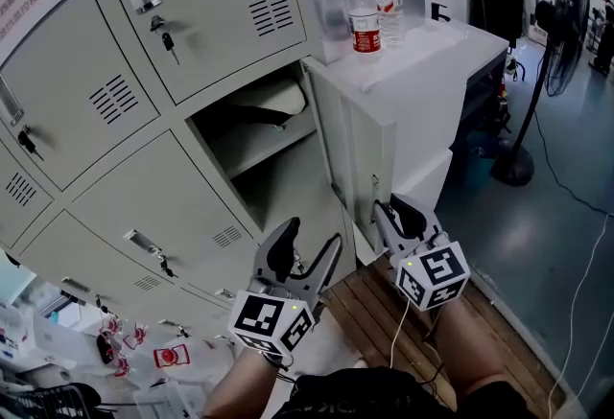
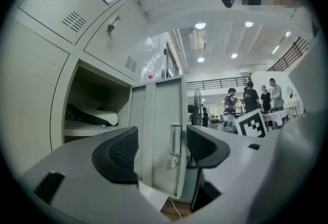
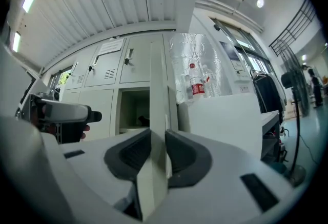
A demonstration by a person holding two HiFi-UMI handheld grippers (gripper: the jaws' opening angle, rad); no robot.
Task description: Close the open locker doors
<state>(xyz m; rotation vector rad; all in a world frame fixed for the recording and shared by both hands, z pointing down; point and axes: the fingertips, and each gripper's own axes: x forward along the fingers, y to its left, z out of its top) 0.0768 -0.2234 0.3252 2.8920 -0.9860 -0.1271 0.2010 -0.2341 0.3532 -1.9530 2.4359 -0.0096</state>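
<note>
We see a bank of pale grey metal lockers (image 1: 125,101) with one open compartment (image 1: 269,149) in the middle row. A dark item and something white lie on its shelf, but we can't tell what they are. The compartment's grey metal door (image 1: 345,158) stands swung out toward us, roughly square to the locker front, hinge side on the right. The right gripper (image 1: 389,211) has its jaws closed on the door's free edge low down. In the right gripper view the door (image 3: 158,95) runs edge-on between both dark pads (image 3: 136,154), which are pressed against it. The left gripper (image 1: 309,240) is just left of it, in front of the opening, with its jaws wide apart and nothing held. Its own view looks through the gap at the door face (image 2: 159,130) and a handle fitting (image 2: 175,141). A white cabinet (image 1: 432,62) stands just right of the door, with two clear plastic water bottles (image 1: 363,10) on top. A black floor fan (image 1: 566,14) stands farther right. There are wooden slats (image 1: 384,312) under the grippers. We also see several people (image 2: 251,100) standing far back in the left gripper view.
</note>
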